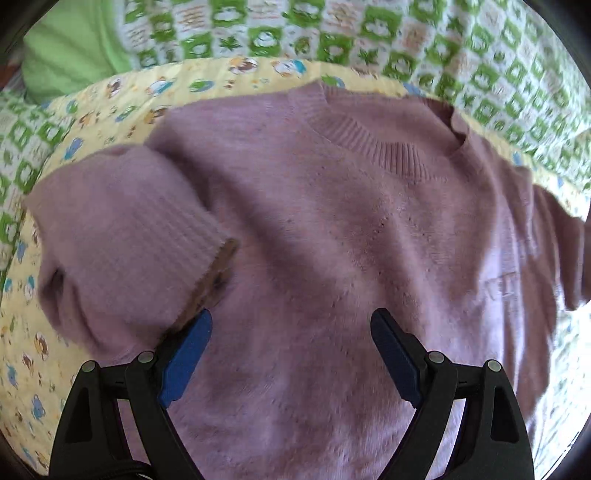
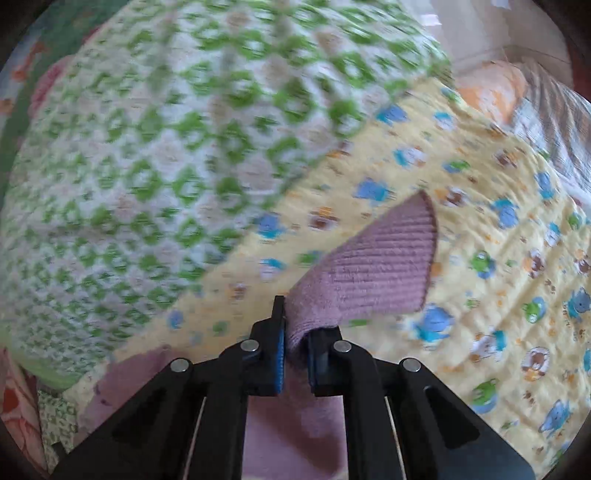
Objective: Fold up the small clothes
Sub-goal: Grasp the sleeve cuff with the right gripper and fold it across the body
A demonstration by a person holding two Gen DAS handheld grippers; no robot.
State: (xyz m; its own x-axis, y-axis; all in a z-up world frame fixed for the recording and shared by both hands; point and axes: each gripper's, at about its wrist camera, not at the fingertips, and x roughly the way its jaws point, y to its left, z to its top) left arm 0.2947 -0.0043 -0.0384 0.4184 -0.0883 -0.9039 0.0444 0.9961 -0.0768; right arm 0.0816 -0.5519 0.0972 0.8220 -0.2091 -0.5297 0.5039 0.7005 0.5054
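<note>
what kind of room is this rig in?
Most likely a bedroom, working on a bed. The purple sweater lies on a yellow cartoon-print quilt over a green-and-white patterned blanket, with more soft bedding beyond. No hard tabletop is visible.

Bed w/ yellow cartoon-animal quilt (image 2: 480,229) over green-and-white patterned blanket (image 2: 147,147); plain green cushion (image 1: 74,48) at far left in left wrist view. Daylight falls across bedding. Striped grey fabric (image 2: 554,122) and pale wall (image 2: 480,29) in bkgd, upper right.
</note>
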